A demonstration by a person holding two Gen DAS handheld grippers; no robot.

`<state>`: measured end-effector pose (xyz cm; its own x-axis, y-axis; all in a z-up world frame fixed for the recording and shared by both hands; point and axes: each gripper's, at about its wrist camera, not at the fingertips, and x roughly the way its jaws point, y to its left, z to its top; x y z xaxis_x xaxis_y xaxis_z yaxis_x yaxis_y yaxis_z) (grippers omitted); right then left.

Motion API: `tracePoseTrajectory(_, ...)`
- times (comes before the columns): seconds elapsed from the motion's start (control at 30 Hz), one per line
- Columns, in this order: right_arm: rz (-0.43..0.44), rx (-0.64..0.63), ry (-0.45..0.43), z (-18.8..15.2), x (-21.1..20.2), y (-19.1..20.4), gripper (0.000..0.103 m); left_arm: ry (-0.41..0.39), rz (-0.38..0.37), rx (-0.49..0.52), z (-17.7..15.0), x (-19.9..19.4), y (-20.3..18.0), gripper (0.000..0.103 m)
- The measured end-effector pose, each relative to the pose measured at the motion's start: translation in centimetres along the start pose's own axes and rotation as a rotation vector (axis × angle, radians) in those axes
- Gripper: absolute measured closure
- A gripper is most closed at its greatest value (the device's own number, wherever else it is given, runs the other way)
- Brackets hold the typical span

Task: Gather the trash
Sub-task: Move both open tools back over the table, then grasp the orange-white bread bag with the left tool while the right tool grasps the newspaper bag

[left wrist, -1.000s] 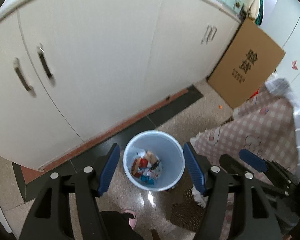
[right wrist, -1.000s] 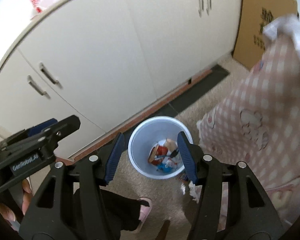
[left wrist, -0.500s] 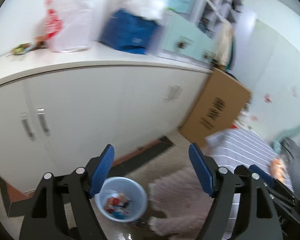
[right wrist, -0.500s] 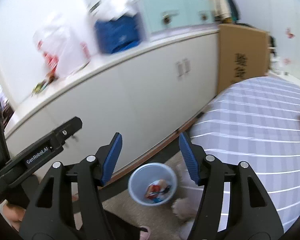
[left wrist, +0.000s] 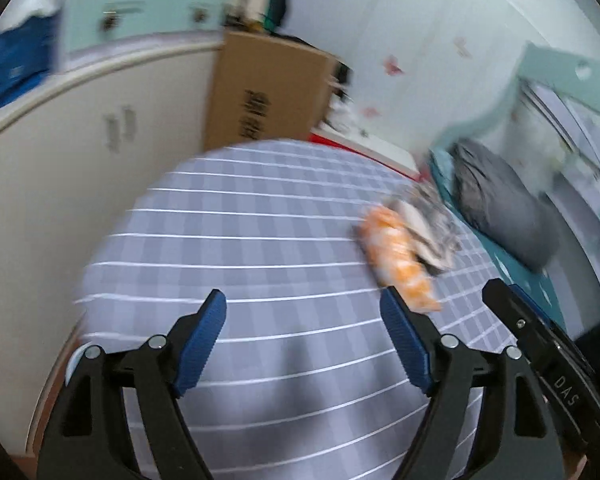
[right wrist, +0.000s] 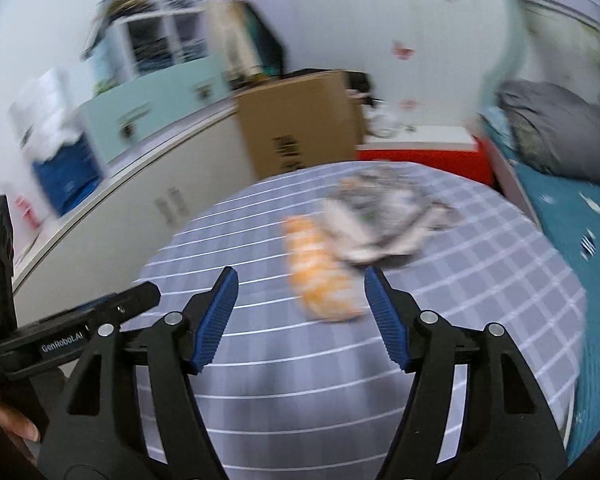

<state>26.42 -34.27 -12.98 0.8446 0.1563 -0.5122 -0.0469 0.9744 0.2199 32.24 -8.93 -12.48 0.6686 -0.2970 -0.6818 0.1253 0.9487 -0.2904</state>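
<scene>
You are between pickups: both grippers hang over the table (right wrist: 500, 264), whose cover is smooth grey-lilac cloth checked with thin white lines, and neither carries anything. The left gripper (left wrist: 302, 338) has just been opening and stands wide, with only cloth between its ribbed blue pads; the right gripper (right wrist: 298, 312) has likewise just been opening, and its jaws frame the nearest trash without touching it. That trash is an orange wrapper (right wrist: 320, 276), a soft, crinkly, elongated packet lying flat on the cloth; just behind it and touching it sits a crumpled grey-and-white wrapper (right wrist: 380, 216), wrinkled and irregular. From the left wrist view the orange wrapper (left wrist: 398, 258) lies off to the right, just beyond the right-hand pad. I judge the next move calls for lowering the right gripper over the orange wrapper, pinching across its narrow width so the thin film bunches instead of sliding.
</scene>
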Motion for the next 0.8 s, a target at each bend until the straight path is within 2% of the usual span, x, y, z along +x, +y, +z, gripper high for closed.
tracePoseTrajectory(0.1, -0.034, 0.072, 0.0, 0.1, 0.3, -4.1, 0.036, 0.044, -0.028, 0.052, -0.1, 3.4, -3.9, 0.025)
tracePoseTrajectory(0.17, -0.026, 0.116, 0.01, 0.0, 0.8, -6.0, 0.035, 0.067, -0.041, 0.077, -0.2, 5.5, -5.7, 0.025)
tracePoseTrajectory(0.27, 0.07, 0.258, 0.042, -0.4, 2.2, -8.8, 0.032, 0.099, -0.015, 0.082, -0.1, 8.2, -6.6, 0.025)
tracePoseTrajectory(0.37, 0.172, 0.406, 0.074, -0.9, 3.7, -10.5, 0.031, 0.111, -0.04, 0.052, 0.2, 9.6, -7.0, 0.027)
tracePoseTrajectory(0.4, 0.203, 0.446, 0.086, -0.9, 4.4, -10.8, 0.031, 0.112, -0.04, 0.048, 0.3, 10.0, -7.0, 0.031)
tracePoseTrajectory(0.47, 0.236, 0.489, 0.094, -0.7, 5.4, -10.9, 0.031, 0.149, -0.065, 0.036, 0.5, 11.1, -6.9, 0.05)
tracePoseTrajectory(0.57, 0.275, 0.536, 0.098, -0.2, 7.0, -10.3, 0.03, 0.181, -0.124, 0.002, 0.9, 12.1, -6.3, 0.065)
tracePoseTrajectory(0.67, 0.305, 0.595, 0.129, -0.1, 8.8, -9.9, 0.03, 0.155, -0.136, -0.007, 1.1, 11.7, -5.5, 0.073)
tracePoseTrajectory(0.8, 0.331, 0.642, 0.146, -0.2, 10.4, -9.0, 0.03, 0.102, -0.154, -0.035, 0.8, 9.4, -3.4, 0.075)
